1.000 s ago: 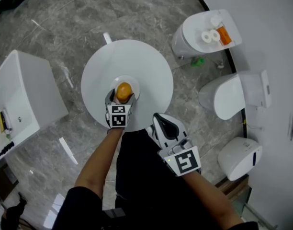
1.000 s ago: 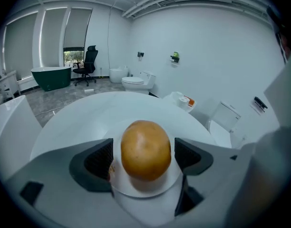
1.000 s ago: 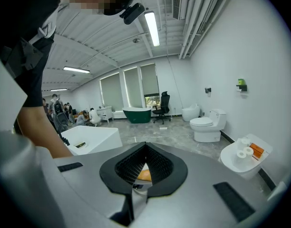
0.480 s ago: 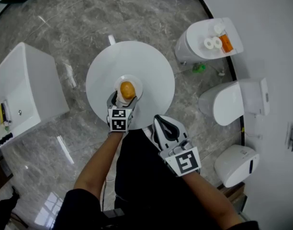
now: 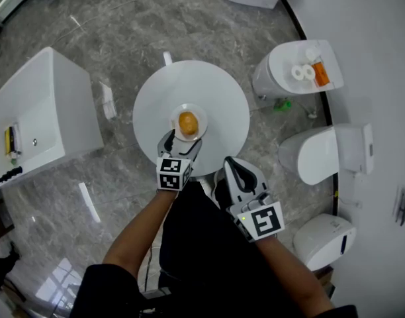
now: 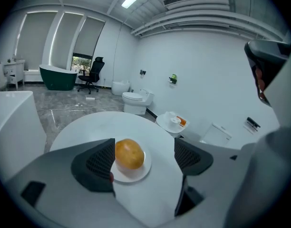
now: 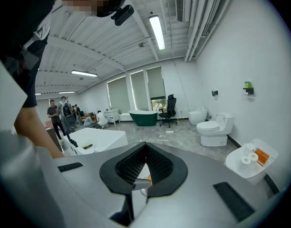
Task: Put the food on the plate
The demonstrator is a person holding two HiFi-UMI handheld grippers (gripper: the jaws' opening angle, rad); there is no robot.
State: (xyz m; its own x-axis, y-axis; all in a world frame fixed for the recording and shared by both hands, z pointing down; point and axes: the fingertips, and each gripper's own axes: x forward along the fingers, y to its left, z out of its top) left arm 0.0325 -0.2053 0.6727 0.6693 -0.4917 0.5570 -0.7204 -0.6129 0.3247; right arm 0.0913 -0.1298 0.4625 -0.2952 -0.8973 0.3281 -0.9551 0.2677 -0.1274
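Two tongs are held out in front of the person, one in each hand, both bare forearms reaching forward over dark clothing. The left tongs (image 5: 181, 144) point across the near edge of the round white counter (image 5: 216, 95), with their marker cube just off the rim. Their jaws are spread wide and grip nothing. In the left gripper view the food (image 6: 130, 153) shows through the gap, closer to the left jaw. In the head view the jaw tips sit at the near rim of the plate (image 5: 174, 128), short of the food.

The right tongs (image 5: 232, 167) hang lower and to the right, just off the counter's edge and angled toward it. Their jaws are pressed together, and the right gripper view shows nothing caught between the ribbed pads.

The small white plate lies near the middle of the counter. The food, a rounded orange-brown lump, rests on it at its centre.

Off to the right, a white fixture (image 5: 282, 78) carries two paper rolls (image 5: 300, 72) and an orange item (image 5: 319, 74) on its top. At the left stands a white bathtub (image 5: 57, 111).
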